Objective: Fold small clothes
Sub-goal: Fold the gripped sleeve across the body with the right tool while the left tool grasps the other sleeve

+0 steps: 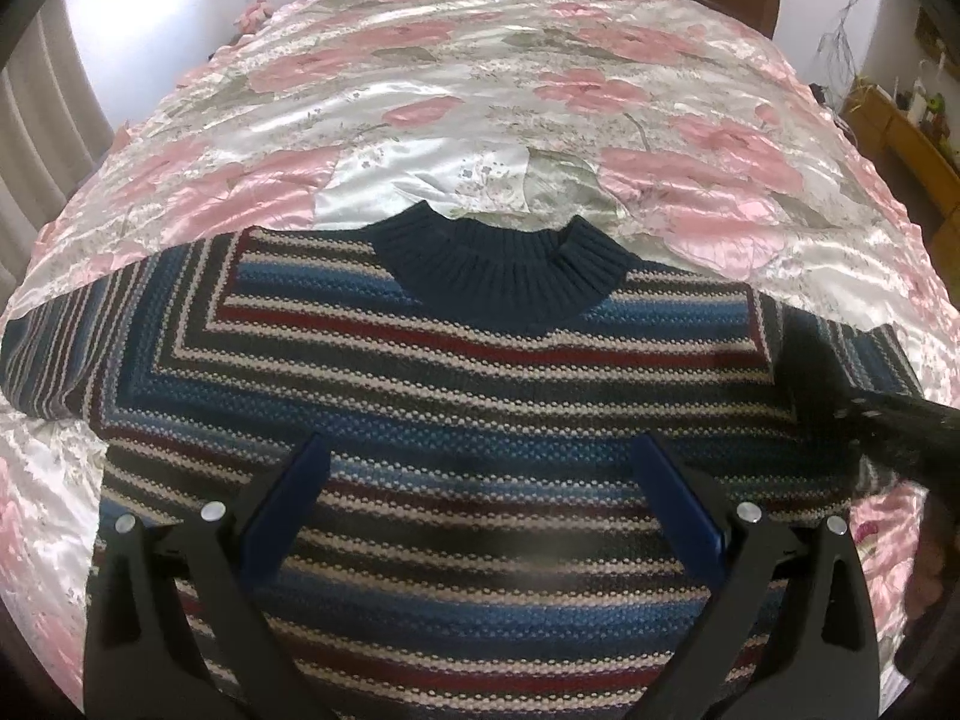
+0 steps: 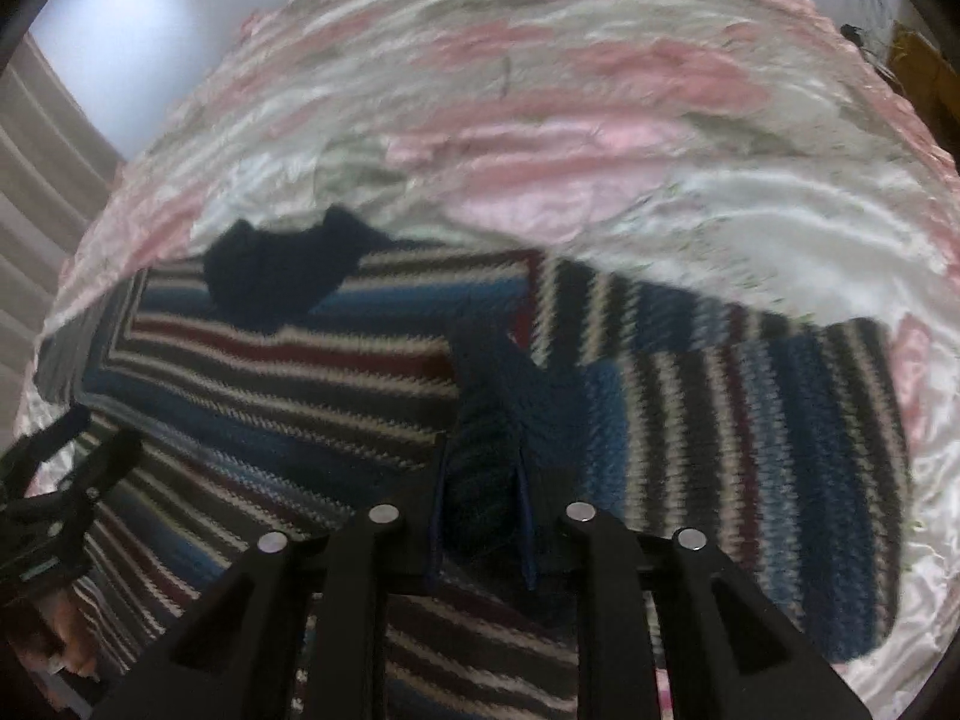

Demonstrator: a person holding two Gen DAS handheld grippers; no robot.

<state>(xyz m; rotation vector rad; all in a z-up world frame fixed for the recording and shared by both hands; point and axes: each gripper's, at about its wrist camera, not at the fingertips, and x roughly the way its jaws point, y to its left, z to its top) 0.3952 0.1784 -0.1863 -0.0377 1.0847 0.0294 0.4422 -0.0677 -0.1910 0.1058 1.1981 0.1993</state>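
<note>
The striped sweater [image 1: 456, 372] lies flat, front up, on a shiny pink floral bedspread [image 1: 480, 90], navy ribbed collar [image 1: 498, 258] at the far side, bands of blue, dark red, cream and black across the body. The left gripper [image 1: 480, 480] hangs over the chest with its 2 blue fingers spread wide, holding nothing. The right gripper [image 2: 480, 516] has its jaws pinched on a raised fold of the sweater's knit near the right sleeve [image 2: 780, 420]. The right wrist view is pretty motion-blurred, and the sweater's near hem is cut off.
</note>
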